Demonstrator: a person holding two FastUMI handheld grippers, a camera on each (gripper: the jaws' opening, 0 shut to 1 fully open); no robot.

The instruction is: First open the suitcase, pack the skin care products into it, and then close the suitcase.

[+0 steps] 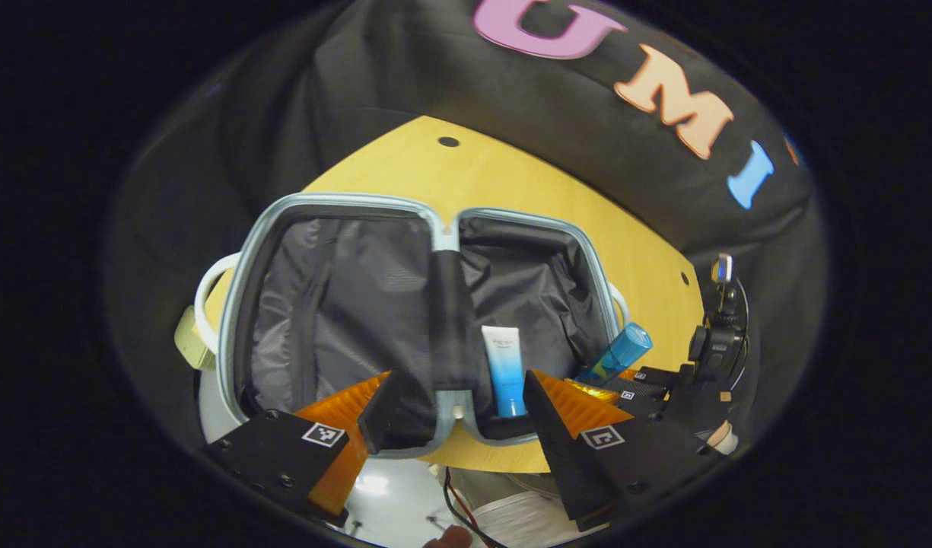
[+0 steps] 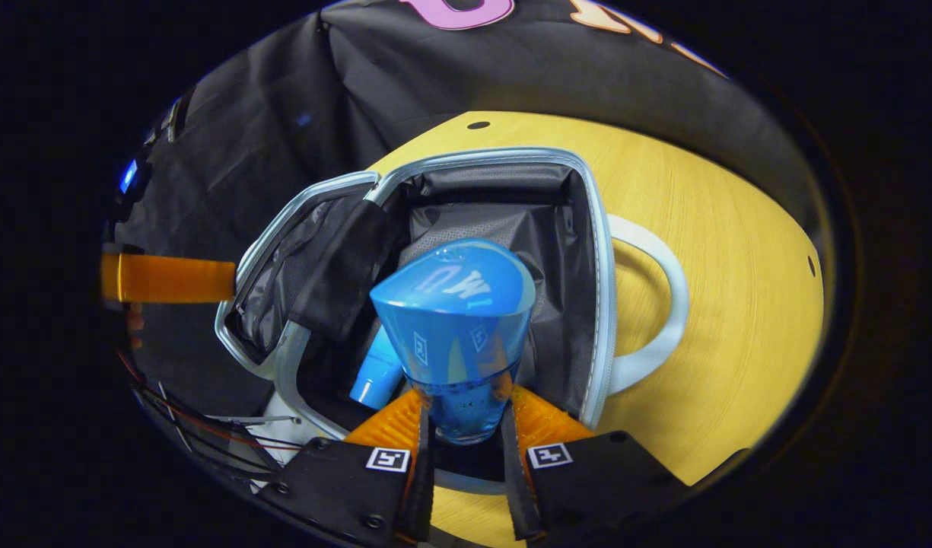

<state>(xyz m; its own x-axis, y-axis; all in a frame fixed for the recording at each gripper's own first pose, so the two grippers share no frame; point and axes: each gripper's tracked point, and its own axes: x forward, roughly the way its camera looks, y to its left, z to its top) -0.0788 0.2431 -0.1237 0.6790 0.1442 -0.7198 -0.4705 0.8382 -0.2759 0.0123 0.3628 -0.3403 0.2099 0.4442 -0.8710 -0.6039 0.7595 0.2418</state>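
The round wooden table (image 1: 511,175) carries the suitcase (image 1: 336,205), which lies open flat, its two halves side by side with dark lining and a pale blue rim. In the right gripper view the suitcase (image 2: 587,228) has a white handle (image 2: 663,304) lying on the table (image 2: 739,266) at its side.

In the left gripper view, a white and blue tube (image 1: 505,369) lies inside the right half of the suitcase, close to the middle hinge strip and near the front rim. In the right gripper view the same tube (image 2: 376,374) lies in that half, under the held bottle.

The right gripper (image 2: 466,426) is closed on a blue bottle (image 2: 454,335): both fingers press the bottle's lower end from two sides, and the bottle stands out above the right half of the suitcase. In the left gripper view this blue bottle (image 1: 618,352) sits tilted over the right edge of the suitcase, with the right gripper (image 1: 625,384) below it.

The left gripper (image 1: 454,407) is wide open and holds nothing. Its fingers stand above the front rim of the suitcase, one on each side of the hinge strip; I cannot tell if they touch the lining.
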